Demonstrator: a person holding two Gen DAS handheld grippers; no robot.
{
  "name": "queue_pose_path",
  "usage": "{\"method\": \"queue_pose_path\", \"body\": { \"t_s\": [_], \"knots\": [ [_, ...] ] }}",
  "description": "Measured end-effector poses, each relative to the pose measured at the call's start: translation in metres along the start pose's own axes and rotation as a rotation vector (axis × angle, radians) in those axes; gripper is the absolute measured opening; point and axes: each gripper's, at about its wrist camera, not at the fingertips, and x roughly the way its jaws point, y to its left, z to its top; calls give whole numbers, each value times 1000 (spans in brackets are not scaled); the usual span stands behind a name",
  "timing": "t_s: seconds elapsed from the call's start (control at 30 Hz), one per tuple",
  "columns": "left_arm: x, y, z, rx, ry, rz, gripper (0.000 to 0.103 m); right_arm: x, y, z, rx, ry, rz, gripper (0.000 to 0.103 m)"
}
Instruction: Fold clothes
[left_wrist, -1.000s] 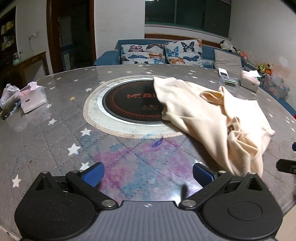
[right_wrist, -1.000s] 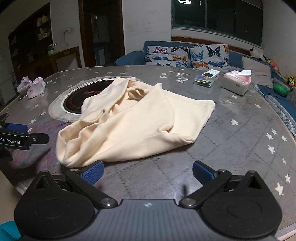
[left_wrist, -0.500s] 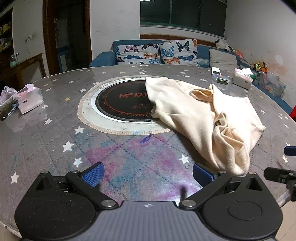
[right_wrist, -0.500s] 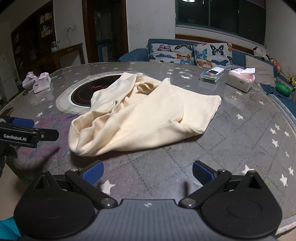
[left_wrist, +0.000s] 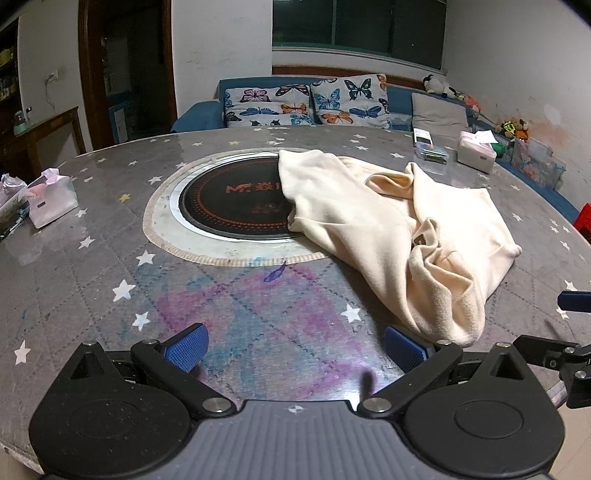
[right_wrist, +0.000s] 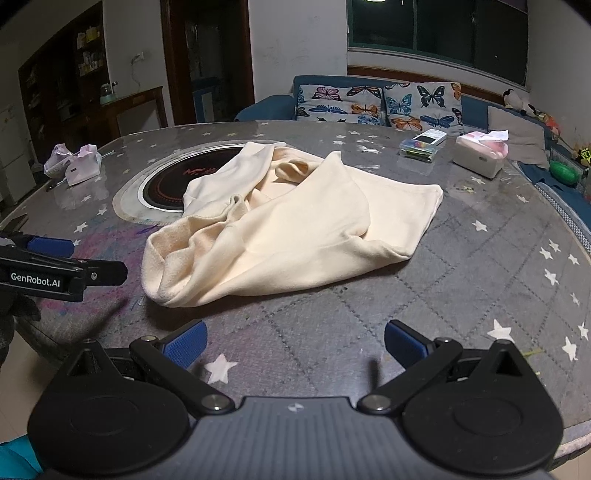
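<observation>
A cream garment (left_wrist: 399, 229) (right_wrist: 295, 225) lies crumpled on the round grey table (left_wrist: 92, 266), partly over the black hotplate (left_wrist: 229, 199). My left gripper (left_wrist: 295, 349) is open near the table's front edge, with the garment's nearest fold just ahead of its right finger. My right gripper (right_wrist: 295, 349) is open too, a short way back from the garment's near edge, with nothing between its blue pads. In the right wrist view the left gripper (right_wrist: 55, 266) shows at the left edge. In the left wrist view the right gripper (left_wrist: 561, 339) shows at the right edge.
A pink tissue packet (left_wrist: 51, 199) lies at the table's left. A white tissue box (left_wrist: 476, 153) (right_wrist: 480, 155) and a clear box of small items (right_wrist: 421, 147) stand at the far right. A blue sofa with butterfly cushions (left_wrist: 306, 99) is behind the table.
Both grippers have drawn back and risen a little from the table's edge, so the garment looks farther off. The garment has not moved. Both stay open.
</observation>
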Motion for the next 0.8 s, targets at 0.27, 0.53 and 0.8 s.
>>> {"method": "queue_pose_path", "body": {
  "t_s": [0.27, 0.53, 0.8],
  "knots": [
    [1, -3, 2, 6, 1, -3, 103, 2, 1, 1, 2, 1, 5, 103],
    [1, -4, 3, 11, -1, -8, 103, 1, 3, 3, 1, -2, 6, 103],
    [2, -7, 6, 18, -3, -15, 103, 2, 4, 6, -4, -5, 11, 103]
  ]
}}
